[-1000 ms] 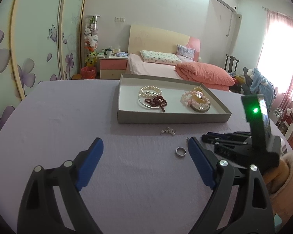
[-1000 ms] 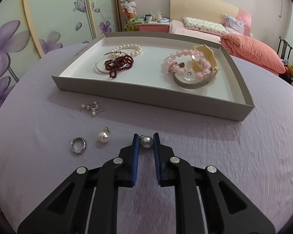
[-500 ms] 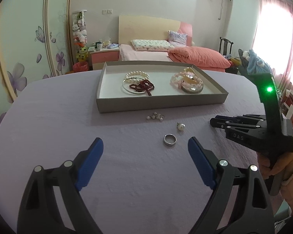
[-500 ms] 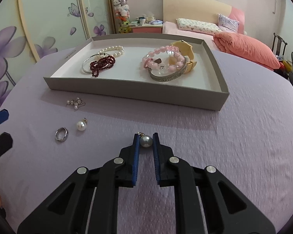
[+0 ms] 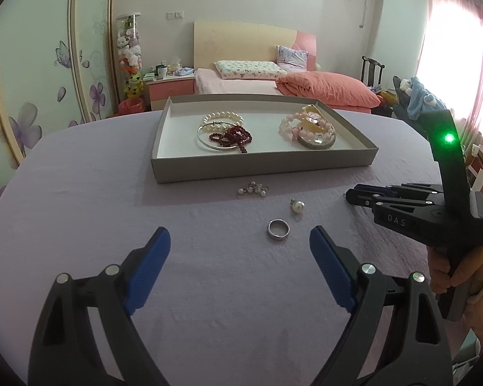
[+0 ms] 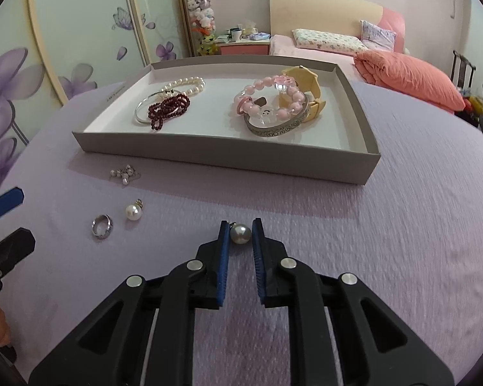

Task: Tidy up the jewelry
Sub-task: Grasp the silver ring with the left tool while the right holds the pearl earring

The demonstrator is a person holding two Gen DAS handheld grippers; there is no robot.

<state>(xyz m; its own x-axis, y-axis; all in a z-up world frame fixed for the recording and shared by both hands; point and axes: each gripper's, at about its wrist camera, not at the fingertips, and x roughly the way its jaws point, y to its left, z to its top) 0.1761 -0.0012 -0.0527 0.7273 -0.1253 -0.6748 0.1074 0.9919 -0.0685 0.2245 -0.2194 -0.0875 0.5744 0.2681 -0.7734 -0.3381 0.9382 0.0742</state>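
A grey pearl pendant point(image 6: 241, 233) is pinched between the blue pads of my right gripper point(image 6: 240, 234), which is shut on it above the lilac tablecloth. My left gripper point(image 5: 240, 246) is open with nothing between its pads, and a silver ring point(image 5: 278, 229) lies just ahead of it. A white pearl pendant point(image 5: 298, 206) and a small pearl cluster point(image 5: 252, 189) lie beyond the ring. The grey tray point(image 5: 260, 168) behind them holds a pearl bracelet, a dark red bead string, a silver bangle and pink bead bracelets. The right gripper's body point(image 5: 412, 212) shows at the right of the left wrist view.
The round table point(image 6: 402, 225) is covered in lilac cloth. A hand point(image 5: 460, 276) holds the right gripper's handle at the table's right edge. Behind the table stand a bed with a coral duvet, a nightstand and flower-painted wardrobe doors.
The left gripper swung and dipped, so the ring now lies centred ahead of its open fingers. The right gripper drew back from the tray with the grey pearl still pinched.
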